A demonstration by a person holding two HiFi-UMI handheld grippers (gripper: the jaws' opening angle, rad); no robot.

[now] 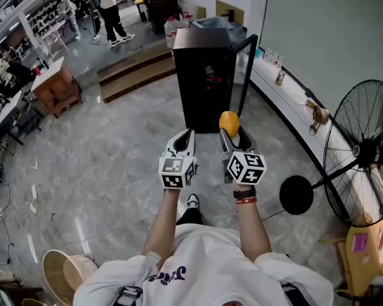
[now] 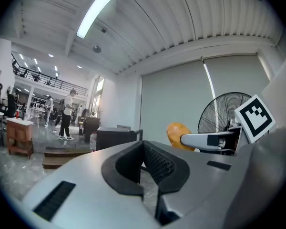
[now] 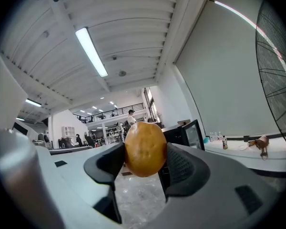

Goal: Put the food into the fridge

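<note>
My right claw grips the orange fruit; my left claw is closed, empty. The fridge stands straight ahead, door open.

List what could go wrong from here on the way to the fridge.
1. The round orange-yellow fruit is pinched by its sides alone in the right gripper; being round, it might slip out and drop to the grey floor.
2. The small black fridge has its open door on that gripper's side; the arm could knock it.

White tee, purple print; blk watch, red band.
</note>
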